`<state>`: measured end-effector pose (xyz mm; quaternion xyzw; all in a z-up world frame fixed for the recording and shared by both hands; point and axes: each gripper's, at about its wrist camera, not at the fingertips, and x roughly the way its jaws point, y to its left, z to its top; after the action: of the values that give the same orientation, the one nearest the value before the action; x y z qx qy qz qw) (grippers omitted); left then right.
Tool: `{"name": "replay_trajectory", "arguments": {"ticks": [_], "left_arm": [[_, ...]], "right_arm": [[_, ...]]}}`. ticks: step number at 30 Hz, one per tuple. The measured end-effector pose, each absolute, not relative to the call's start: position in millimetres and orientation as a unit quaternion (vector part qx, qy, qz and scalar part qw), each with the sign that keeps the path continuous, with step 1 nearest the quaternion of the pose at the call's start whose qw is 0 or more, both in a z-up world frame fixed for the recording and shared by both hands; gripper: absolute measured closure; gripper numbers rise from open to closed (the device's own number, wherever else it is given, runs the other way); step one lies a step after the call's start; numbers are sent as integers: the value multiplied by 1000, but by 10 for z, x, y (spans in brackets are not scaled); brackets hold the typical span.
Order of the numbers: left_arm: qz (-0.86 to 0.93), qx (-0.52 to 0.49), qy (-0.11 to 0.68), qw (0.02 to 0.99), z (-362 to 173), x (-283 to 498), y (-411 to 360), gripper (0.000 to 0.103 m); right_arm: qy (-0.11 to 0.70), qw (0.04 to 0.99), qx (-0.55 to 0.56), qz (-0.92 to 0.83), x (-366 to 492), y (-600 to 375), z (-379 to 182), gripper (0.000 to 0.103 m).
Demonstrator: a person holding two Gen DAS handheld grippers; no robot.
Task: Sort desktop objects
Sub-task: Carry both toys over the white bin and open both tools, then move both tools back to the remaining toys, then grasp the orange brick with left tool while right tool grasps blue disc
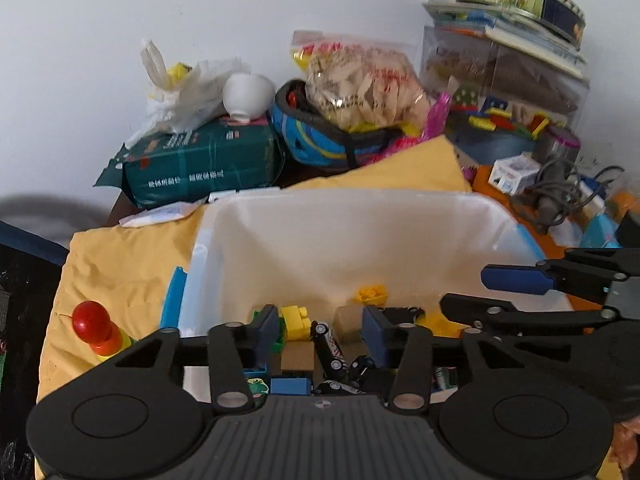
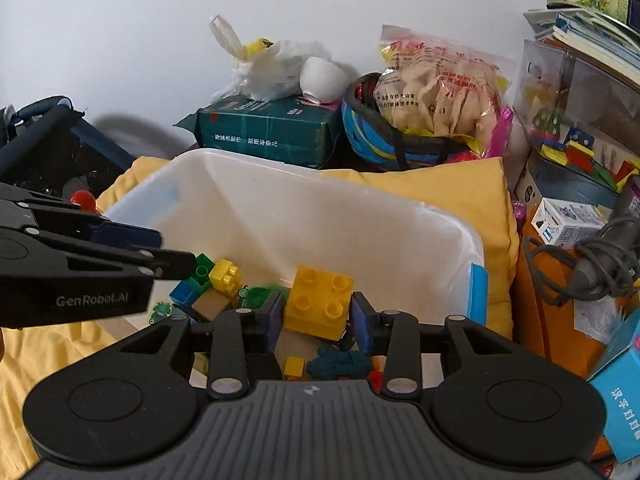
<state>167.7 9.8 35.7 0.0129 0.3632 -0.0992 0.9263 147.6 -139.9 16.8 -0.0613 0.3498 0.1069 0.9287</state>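
A white plastic bin [image 2: 280, 172] stands on a yellow cloth [image 2: 440, 188] and holds several toys: yellow, green and blue bricks, a brown block, black toy cars [image 1: 330, 350] and a dark teal figure [image 2: 340, 364]. My right gripper [image 2: 318, 318] is shut on a large yellow four-stud brick [image 2: 320, 300], held above the bin's right part. My left gripper [image 1: 320, 332] hangs over the bin with its blue pads apart and nothing between them. Each gripper shows in the other's view: the right gripper [image 1: 500, 292] and the left gripper [image 2: 160, 248]. A red-headed peg toy [image 1: 94, 324] stands on the cloth left of the bin.
Along the back wall are a green tissue pack [image 2: 272, 132] with a white bowl [image 2: 322, 78] and plastic bag on it, a blue helmet [image 2: 384, 144] and a snack bag [image 2: 436, 96]. At the right stand a clear block box [image 2: 580, 120], a grey cable [image 2: 592, 264] and a blue carton [image 2: 624, 392].
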Motion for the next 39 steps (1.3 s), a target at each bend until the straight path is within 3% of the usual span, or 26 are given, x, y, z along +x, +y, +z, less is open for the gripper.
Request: {"name": "replay_trajectory", "arguments": {"ticks": [5,10,13,18,23,31,33,39], "left_arm": [[-100,-19,326,940,550,1281,190,39],[-103,-10,331,938,432,739,307,37],[-106,7,363,926,187,387,352,37],[-146,23,434,889,-270,-194,337,37],[-194,39,469,861,-537,-596,172,37],[-198,4,485,852,-799,-678,31,51],[-181,-1,483,856,-837,-674,33,67],[-149,10,478,866,-725,-742,94,67]], "right_arm": [[328,936,-66,110,1403,-1406,314,56],[306,940,-64,135,1198,-1418,444,54],[292,939,-78,162,935,-1414,465,47],[307,916,-130,223,475,-1327,213,47],[369,865,-157,302,163,-1219,-240,57],[412,826,-169,345,-76,-1020,-653,61],[411,827,-166,347,-92,-1000,-654,60],[400,823,-179,360,-113,-944,-649,59]]}}
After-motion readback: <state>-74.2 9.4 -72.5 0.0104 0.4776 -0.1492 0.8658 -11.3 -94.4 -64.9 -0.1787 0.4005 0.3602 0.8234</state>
